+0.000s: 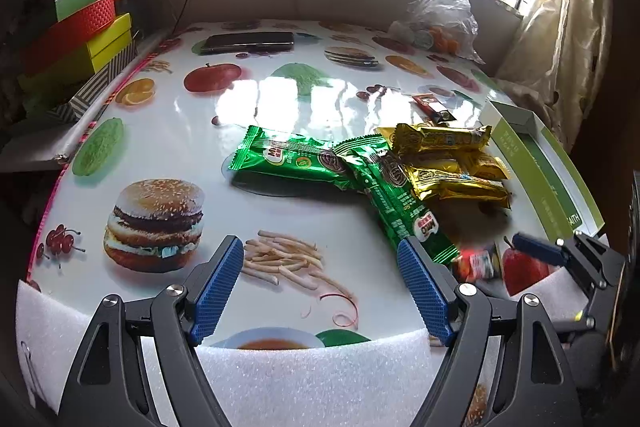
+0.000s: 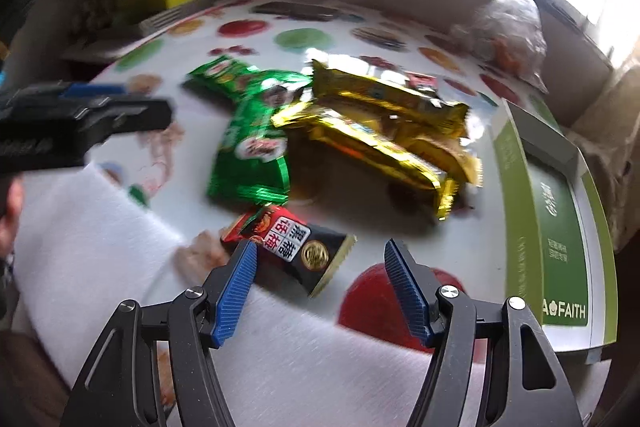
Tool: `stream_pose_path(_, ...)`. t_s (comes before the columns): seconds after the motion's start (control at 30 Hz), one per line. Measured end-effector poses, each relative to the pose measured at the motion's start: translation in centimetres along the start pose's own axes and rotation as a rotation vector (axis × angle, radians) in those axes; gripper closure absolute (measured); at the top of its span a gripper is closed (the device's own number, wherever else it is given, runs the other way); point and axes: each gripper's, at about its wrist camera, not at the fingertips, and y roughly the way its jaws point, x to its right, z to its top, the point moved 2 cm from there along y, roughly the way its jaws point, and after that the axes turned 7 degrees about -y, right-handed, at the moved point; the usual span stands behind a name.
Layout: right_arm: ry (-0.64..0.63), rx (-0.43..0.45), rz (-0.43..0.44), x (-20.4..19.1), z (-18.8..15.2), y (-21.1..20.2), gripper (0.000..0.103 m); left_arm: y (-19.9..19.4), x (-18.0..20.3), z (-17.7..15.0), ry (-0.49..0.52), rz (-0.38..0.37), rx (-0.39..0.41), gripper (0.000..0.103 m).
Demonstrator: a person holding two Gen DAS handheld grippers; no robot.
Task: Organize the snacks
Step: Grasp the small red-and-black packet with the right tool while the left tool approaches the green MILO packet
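Both jaws stand wide open and hold nothing: the left gripper (image 1: 320,291) hovers low over the near edge of the glossy bench (image 1: 168,131) printed with burgers and fruit, and the right gripper (image 2: 320,287) hangs over a small red-and-black foil snack packet (image 2: 292,247), which lies flat on the bench between and just ahead of its blue pads, not yet touched as far as the blurred right wrist view lets me tell. Beyond it the snacks sit in one loose heap near the middle right of the bench: two long green foil wafer packets (image 1: 320,163) crossed over each other, and several gold foil snack bars (image 1: 448,159) piled against and partly on top of them. A shallow green-and-white cardboard box lid (image 1: 560,179), lying open side up at the right edge of the bench, looks empty in both views. Judging from that, the sorting has barely begun, if that tray is where the snacks belong: nothing is in it, every packet is still out on the bench, and the red-and-black one seems the likeliest first pick for the right gripper, with the green and gold ones left to separate afterwards.
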Motion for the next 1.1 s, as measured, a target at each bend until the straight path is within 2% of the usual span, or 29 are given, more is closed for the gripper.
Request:
stream_pose_path(0.1,0.059,-0.011,-0.026,1.1,0.2,0.4,0.036,0.3,0.1,0.2,0.0,-0.005,-0.005,0.023)
stream_pose_path(0.17,0.064,-0.008,-0.009,1.5,0.3,0.4,0.036,0.4,0.3,0.3,0.004,-0.011,-0.008,0.023)
stream_pose_path(0.37,-0.137,0.014,0.032,-0.2,0.9,0.1,0.036,1.2,0.7,0.7,0.002,-0.027,-0.03,0.023)
stream_pose_path(0.6,-0.155,-0.007,0.096,0.8,2.1,1.3,0.036,1.9,1.1,1.0,0.011,-0.041,-0.054,0.023)
stream_pose_path(0.8,-0.156,-0.03,0.153,0.6,2.0,1.9,0.038,3.0,1.9,1.5,-0.002,-0.095,-0.094,0.023)
stream_pose_path(0.87,-0.139,-0.029,0.165,0.7,1.9,1.8,0.047,3.3,2.3,1.5,0.012,-0.095,-0.099,0.023)
stream_pose_path(1.0,-0.113,-0.019,0.164,1.0,1.6,1.6,0.054,4.0,3.1,1.7,0.022,-0.107,-0.111,0.023)
stream_pose_path(1.1,-0.093,-0.014,0.168,1.3,1.5,1.5,0.065,4.5,3.6,1.9,0.022,-0.101,-0.117,0.023)
